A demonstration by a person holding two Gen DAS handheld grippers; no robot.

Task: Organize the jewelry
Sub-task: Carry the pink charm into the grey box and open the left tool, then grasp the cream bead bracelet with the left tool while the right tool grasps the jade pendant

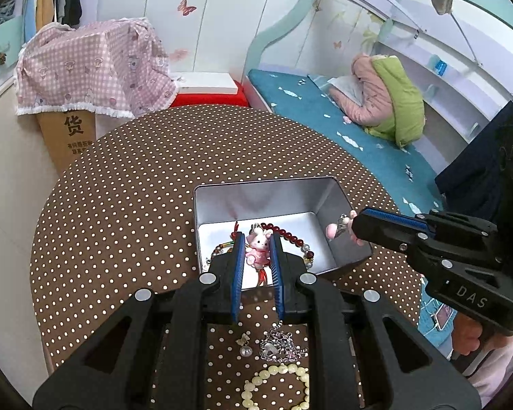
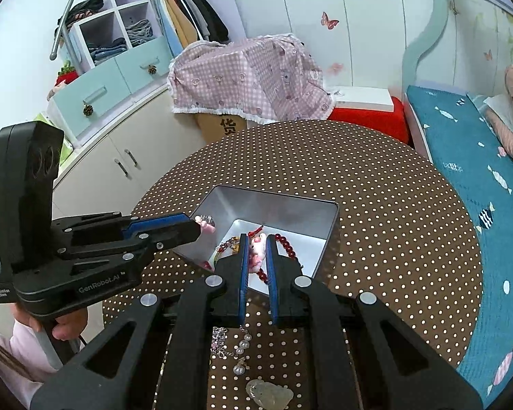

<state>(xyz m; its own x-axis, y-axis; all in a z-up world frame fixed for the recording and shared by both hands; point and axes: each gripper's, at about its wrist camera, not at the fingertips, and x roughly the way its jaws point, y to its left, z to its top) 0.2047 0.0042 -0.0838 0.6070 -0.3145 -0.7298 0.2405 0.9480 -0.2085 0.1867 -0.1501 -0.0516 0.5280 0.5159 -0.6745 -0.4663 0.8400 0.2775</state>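
Left gripper (image 1: 256,239) is clamped on a bunny (image 1: 256,247), a pink charm with a silver clasp on top and a red tassel hanging below. It holds the charm over the near-left part of the tin (image 1: 263,184), which lies at 12 o'clock from this gripper. In the right wrist view the same tips sit at the tin's 9 o'clock rim, pinching pink and silver.

The right gripper (image 1: 356,229) comes in at the tin's 3 o'clock rim. It appears closed on a second pink charm (image 1: 338,229) with a silver ring. Bright reflections in the tin wall make the charm's outline hard to read.

Both pieces hang above the open tin instead of over the table (image 1: 136,188). My guess is that this is so a release drops them straight inside. Gripping by the body leaves the tassel free to fall in first.

Red beads (image 1: 284,232) and a thinner strand already lie on the tin's floor, so the sorting looks partly done.

Several pieces wait on the cloth at 6 o'clock, under the left gripper's frame:
- a pearl drop (image 1: 245,350)
- a silver chain (image 1: 280,345)
- a pale bracelet (image 1: 277,386)

The right wrist view adds a jade pendant (image 2: 268,393).

The chain looks tangled and could drag its neighbours along when it is lifted.
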